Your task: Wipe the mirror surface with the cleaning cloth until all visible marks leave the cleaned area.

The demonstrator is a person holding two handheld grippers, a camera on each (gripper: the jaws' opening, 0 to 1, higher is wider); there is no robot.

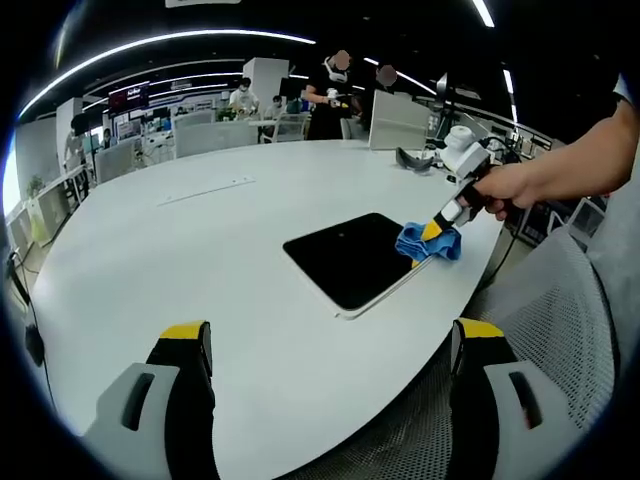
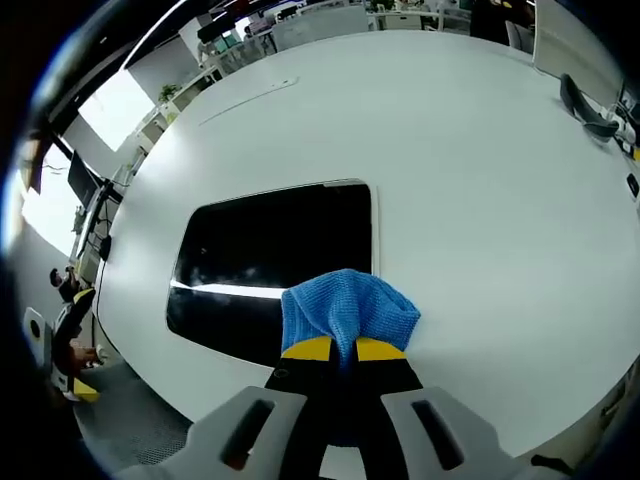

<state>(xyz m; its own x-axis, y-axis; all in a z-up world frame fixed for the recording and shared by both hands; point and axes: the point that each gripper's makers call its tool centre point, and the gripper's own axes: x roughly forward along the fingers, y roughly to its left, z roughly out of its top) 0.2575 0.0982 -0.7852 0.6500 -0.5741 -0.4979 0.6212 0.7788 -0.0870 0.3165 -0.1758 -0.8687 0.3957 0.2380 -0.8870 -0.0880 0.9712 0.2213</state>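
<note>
A: Left gripper [image 1: 330, 350] look?
B: Two black jaws, yellow tips, grey housings at the base.
A: Right gripper [image 2: 343, 349]?
B: Same build: black jaws, yellow tips, grey shells with dark slots. White body behind. Person's forearm bare.

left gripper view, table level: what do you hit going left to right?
Mirror → blue cleaning cloth, on the mirror's right edge → right hand-held gripper, pinching the cloth → the person's hand holding it.
</note>
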